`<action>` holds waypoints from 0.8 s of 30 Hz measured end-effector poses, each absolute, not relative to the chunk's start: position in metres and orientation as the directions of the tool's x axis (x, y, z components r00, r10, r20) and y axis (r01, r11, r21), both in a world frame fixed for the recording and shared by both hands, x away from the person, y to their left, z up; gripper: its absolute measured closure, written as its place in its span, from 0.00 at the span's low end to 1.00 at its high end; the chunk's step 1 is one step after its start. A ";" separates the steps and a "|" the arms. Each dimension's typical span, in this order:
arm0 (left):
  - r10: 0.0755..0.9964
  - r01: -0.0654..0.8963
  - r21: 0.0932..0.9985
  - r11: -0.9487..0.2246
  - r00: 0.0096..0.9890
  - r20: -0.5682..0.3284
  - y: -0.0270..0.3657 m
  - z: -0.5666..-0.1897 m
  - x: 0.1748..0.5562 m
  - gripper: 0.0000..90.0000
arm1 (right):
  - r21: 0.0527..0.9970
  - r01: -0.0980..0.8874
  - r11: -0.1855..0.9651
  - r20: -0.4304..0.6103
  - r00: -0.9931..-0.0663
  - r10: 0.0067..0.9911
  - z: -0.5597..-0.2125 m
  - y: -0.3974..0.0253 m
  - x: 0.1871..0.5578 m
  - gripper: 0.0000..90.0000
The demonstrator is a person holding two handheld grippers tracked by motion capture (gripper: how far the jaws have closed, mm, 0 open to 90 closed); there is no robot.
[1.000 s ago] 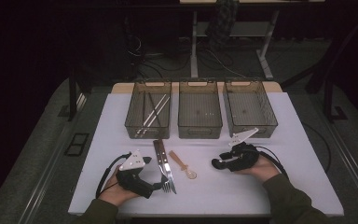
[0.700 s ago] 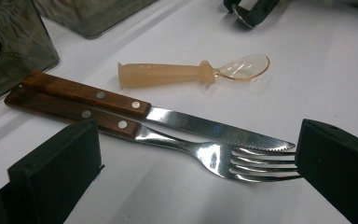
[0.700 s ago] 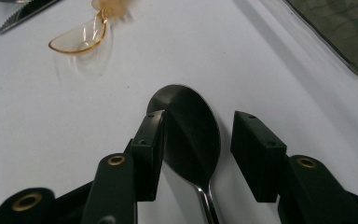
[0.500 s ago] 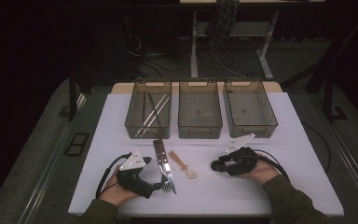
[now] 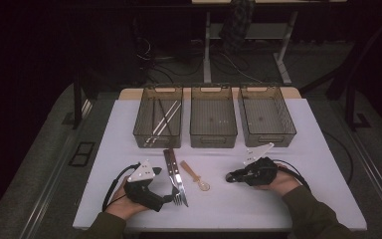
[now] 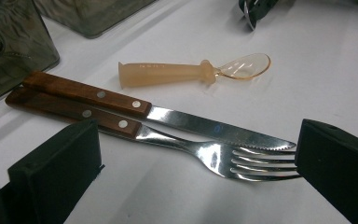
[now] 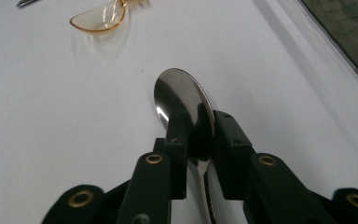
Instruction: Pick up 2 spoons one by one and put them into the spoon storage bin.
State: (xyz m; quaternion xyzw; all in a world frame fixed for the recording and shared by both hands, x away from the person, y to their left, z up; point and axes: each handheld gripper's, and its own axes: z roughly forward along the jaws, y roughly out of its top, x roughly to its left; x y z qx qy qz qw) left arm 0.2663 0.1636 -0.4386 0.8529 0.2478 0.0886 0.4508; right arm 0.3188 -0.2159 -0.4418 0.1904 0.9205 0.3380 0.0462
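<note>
My right gripper [image 7: 199, 140] is shut on a metal spoon [image 7: 184, 98], whose bowl sticks out past the jaws just above the white table. In the high view this gripper [image 5: 231, 178] lies right of centre and points left. An amber plastic spoon [image 5: 195, 176] lies beyond it. A wood-handled fork [image 6: 205, 151] and a wood-handled knife [image 6: 168, 116] lie side by side. My left gripper [image 6: 198, 154] stands open, its jaws either side of the fork's tines without touching them. In the high view it [image 5: 170, 198] rests at the front left.
Three smoky plastic bins stand in a row at the back: the left bin [image 5: 156, 141] holds long metal sticks [image 5: 161, 122], while the middle bin [image 5: 213, 139] and right bin [image 5: 268, 138] look bare. The table's front edge runs close under both hands.
My right gripper has tipped down slightly with the metal spoon still in it. The left gripper and the cutlery on the table have not moved.
</note>
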 end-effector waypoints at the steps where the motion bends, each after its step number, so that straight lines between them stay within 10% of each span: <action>1: 0.503 0.343 0.813 -0.471 0.861 -0.072 0.164 -0.439 0.266 0.00 | 0.640 0.320 0.698 0.047 -0.924 0.380 -0.442 -0.216 0.319 0.87; 24: 0.481 0.341 0.816 -0.467 0.872 -0.089 0.164 -0.442 0.267 0.00 | 0.625 0.341 0.702 0.104 -0.928 0.358 -0.439 -0.220 0.320 0.96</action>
